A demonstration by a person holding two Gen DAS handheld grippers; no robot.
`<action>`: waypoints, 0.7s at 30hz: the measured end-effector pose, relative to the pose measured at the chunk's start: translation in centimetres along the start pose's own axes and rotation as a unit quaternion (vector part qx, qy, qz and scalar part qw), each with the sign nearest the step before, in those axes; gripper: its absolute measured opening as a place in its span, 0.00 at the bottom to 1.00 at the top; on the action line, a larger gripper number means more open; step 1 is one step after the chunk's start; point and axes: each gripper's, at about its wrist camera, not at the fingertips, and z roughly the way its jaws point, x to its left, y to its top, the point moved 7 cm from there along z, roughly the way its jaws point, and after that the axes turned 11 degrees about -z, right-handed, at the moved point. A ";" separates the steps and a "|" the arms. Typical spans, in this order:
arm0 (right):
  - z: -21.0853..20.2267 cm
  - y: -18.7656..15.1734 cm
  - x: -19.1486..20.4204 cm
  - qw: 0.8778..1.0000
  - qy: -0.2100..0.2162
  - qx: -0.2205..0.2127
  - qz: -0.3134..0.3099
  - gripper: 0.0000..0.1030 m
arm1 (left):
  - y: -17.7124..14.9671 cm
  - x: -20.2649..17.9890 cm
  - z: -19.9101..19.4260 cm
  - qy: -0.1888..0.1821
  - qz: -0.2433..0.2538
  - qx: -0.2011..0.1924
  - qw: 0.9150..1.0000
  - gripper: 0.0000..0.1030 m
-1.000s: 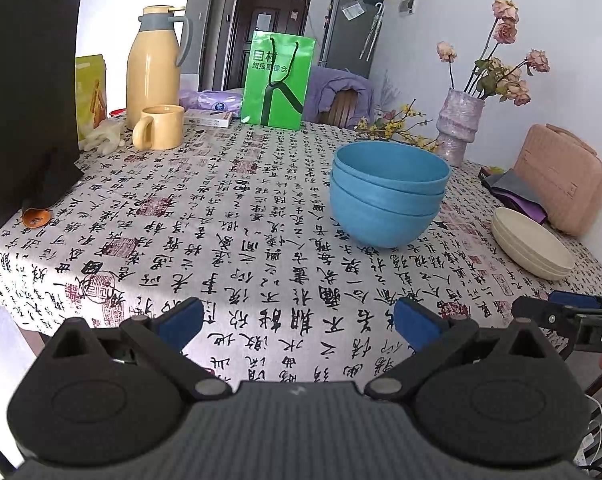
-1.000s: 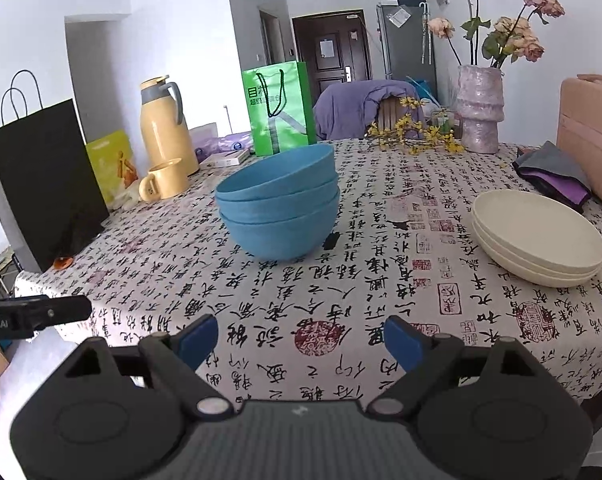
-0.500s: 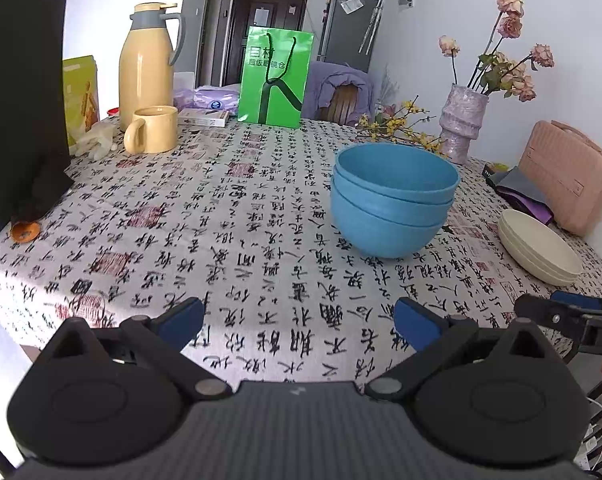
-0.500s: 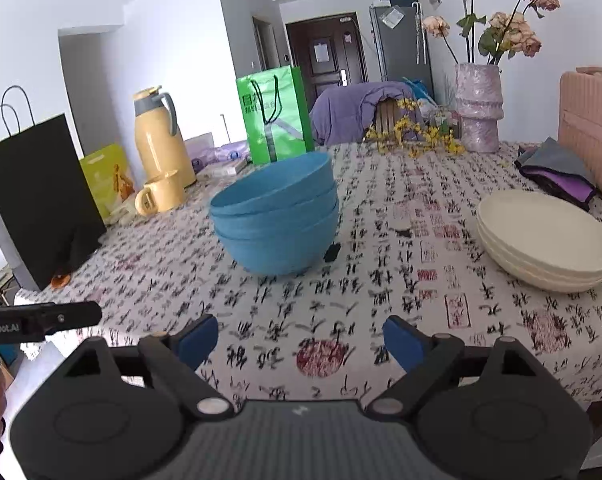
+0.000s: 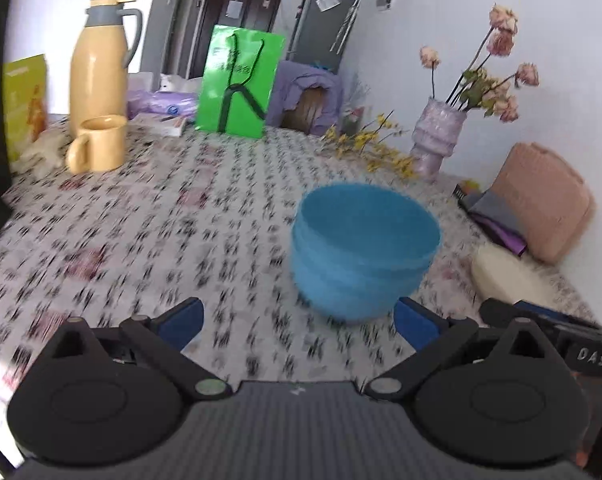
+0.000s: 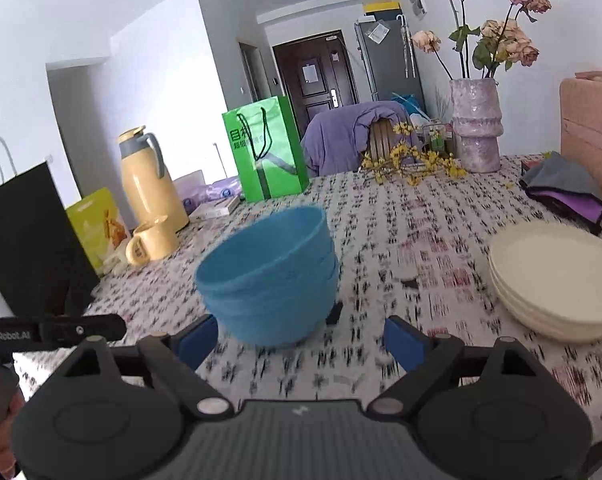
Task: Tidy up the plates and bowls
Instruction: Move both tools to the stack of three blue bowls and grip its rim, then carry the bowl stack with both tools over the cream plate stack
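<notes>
Bowls (image 6: 267, 276): blue, already nested in one stack, mid-counter (image 6: 413, 240).
Plates (image 6: 557, 280): cream, already stacked, right of bowls, well apart.
Left gripper (image 5: 297, 320): fingers wide, empty, near bowls, not touching.
Right gripper (image 6: 297, 338): fingers wide, empty, low in front of bowls.
Done: sorting by kind, apparently.
Left: likely moving stacks to a final spot; none lifted yet.

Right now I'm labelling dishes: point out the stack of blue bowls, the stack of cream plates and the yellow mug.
stack of blue bowls (image 6: 269, 280), right wrist view, outer wall.
stack of cream plates (image 6: 557, 276), right wrist view, top plate's face.
yellow mug (image 5: 101, 144), left wrist view, side wall.
</notes>
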 end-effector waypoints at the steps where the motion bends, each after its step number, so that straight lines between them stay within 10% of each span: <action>1: 0.7 0.6 -0.2 1.000 -0.003 0.001 0.004 0.87 | 0.8 -0.1 0.7 -0.001 0.000 0.001 1.000 1.00; 11: 9.0 4.8 -2.9 0.995 0.018 0.038 0.089 0.84 | 5.9 -0.4 10.2 -0.029 -0.019 0.068 0.997 1.00; 21: 16.7 2.6 -6.1 0.966 0.094 0.135 0.199 0.59 | 6.3 1.1 16.9 -0.065 -0.071 0.159 0.983 0.99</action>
